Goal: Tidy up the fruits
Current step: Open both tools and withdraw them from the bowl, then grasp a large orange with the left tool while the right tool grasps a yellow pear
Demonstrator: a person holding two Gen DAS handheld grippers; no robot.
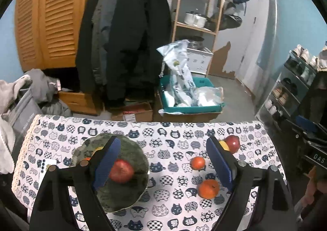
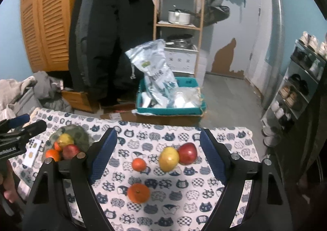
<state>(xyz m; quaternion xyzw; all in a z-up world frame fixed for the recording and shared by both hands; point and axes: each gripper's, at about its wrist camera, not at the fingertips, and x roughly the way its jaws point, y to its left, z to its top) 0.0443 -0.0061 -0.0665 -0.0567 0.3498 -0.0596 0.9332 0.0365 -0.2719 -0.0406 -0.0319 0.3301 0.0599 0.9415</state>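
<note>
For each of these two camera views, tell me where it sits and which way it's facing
Left wrist: on the left gripper, facing down over the plate of fruit; own open fingers show.
Right wrist: on the right gripper, facing the loose fruit; open fingers, left gripper and a hand show.
Shared: cat-print tablecloth, red apple, coat rack.

The left gripper (image 1: 163,161) hangs above the surface (image 1: 173,135), which is covered in a cat-print cloth, its blue-padded jaws wide apart with nothing between them. At the near left sits a dark green bowl (image 1: 130,194) holding a red apple (image 1: 121,170), partly behind the left finger. To the right lie a small orange (image 1: 197,163), a larger orange (image 1: 208,188) nearer, and farther off a second red apple (image 1: 233,143) touching a yellow fruit (image 1: 224,145).
</note>
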